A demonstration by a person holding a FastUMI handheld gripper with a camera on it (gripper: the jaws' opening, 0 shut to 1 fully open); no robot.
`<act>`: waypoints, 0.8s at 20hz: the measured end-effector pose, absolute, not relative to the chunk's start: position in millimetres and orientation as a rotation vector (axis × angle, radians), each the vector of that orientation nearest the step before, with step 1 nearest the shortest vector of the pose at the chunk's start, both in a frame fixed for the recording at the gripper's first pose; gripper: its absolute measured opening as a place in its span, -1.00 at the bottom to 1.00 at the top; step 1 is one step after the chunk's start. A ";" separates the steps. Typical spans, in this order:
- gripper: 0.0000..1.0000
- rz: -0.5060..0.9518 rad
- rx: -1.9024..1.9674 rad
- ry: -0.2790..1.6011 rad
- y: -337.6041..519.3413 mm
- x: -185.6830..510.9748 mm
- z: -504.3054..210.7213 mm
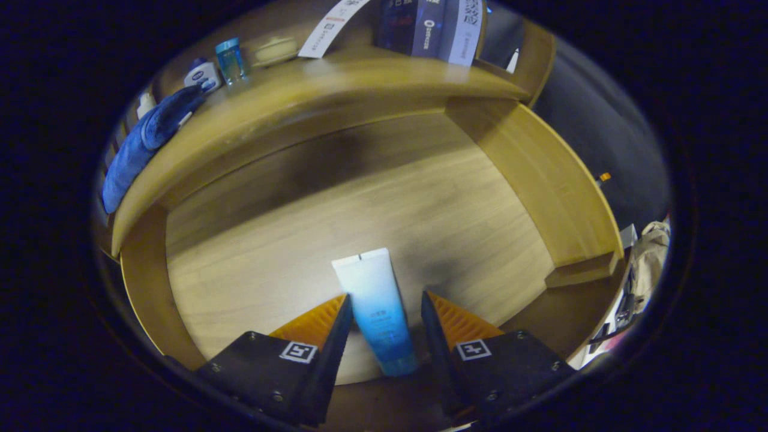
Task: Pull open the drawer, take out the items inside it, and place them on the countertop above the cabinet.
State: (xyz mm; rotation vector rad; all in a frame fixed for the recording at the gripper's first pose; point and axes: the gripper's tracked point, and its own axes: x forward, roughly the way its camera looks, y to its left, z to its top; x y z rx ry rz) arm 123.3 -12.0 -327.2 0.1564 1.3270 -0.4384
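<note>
**Tube lined up between open fingers, grab not yet made**

Drawer [360, 198] is pulled open under the countertop [336, 90]; gripper [384, 303] looks down into it. Only thing seen on the drawer floor is a white-to-blue tube [377, 306], lying w/ flat crimped end pointing away, cap end toward the camera. Fingers are spread, one each side of the tube. Left finger looks right beside or touching the tube's edge; right one shows a clear gap, so no squeeze on it yet. Straddling the tube mid-body makes sense: closing there should pinch the soft walls evenly, less chance of it slipping out endwise.

Countertop already carries stuff, probably the drop zone: blue cloth [144, 144] draped along its front edge, white jar [202, 75], small blue bottle [231, 60], a pale dish-like item [275, 51], boxes [429, 27] farther back. Bare wood btw the bottle and boxes looks like room for the tube.

Next, I'd guess: close, lift, carry up over the counter lip.
</note>
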 end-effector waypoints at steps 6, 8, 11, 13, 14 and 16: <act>0.10 -0.457 0.176 1.324 -12.9 124.2 -329.8; -0.08 -0.443 0.163 1.294 -12.9 125.3 -328.8; -0.08 -0.406 0.184 1.162 -6.5 141.5 -314.5; -0.08 -0.390 0.183 1.047 -3.3 158.4 -287.1; -0.08 -0.379 0.173 0.992 -2.1 167.9 -269.8; -0.08 -0.357 0.152 0.896 4.6 184.5 -235.9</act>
